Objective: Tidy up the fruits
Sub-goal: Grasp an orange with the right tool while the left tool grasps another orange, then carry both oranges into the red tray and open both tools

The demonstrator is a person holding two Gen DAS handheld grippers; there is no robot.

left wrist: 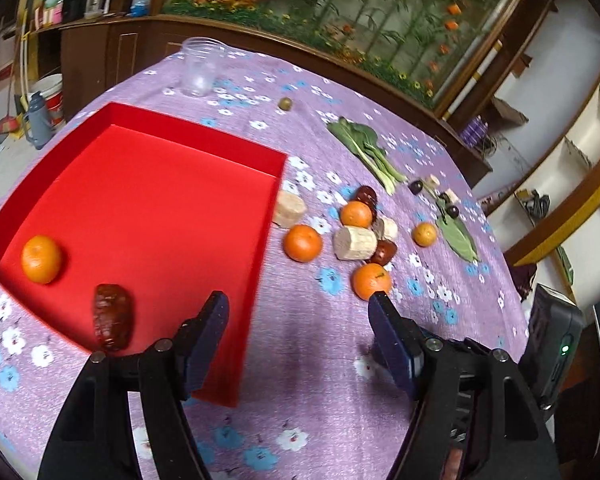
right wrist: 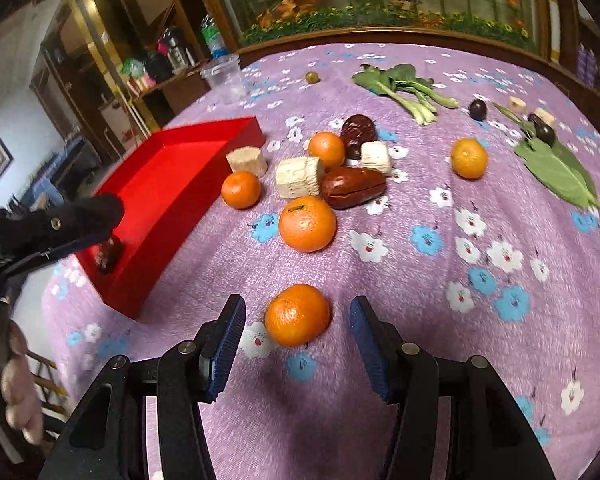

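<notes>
The red box (left wrist: 148,200) holds one orange (left wrist: 41,259) and a wrinkled red date (left wrist: 113,317). My left gripper (left wrist: 298,304) hangs open over the box's right wall and the cloth, with nothing between its fingers. In the right wrist view it shows as a dark finger (right wrist: 60,224) above that date (right wrist: 108,254). My right gripper (right wrist: 297,308) is open around an orange (right wrist: 298,315) lying on the cloth, with a gap on each side of it. More oranges (right wrist: 307,224) (right wrist: 241,189) (right wrist: 327,150) and two red dates (right wrist: 354,187) (right wrist: 358,130) lie beyond.
Pale cylinder pieces (right wrist: 299,176) sit among the fruit. At the back lie leafy greens (right wrist: 404,86), a flat leaf (right wrist: 556,170), dark grapes (right wrist: 477,109), a small green fruit (right wrist: 312,77) and a clear cup (right wrist: 226,78). A hand (right wrist: 16,392) shows at the left.
</notes>
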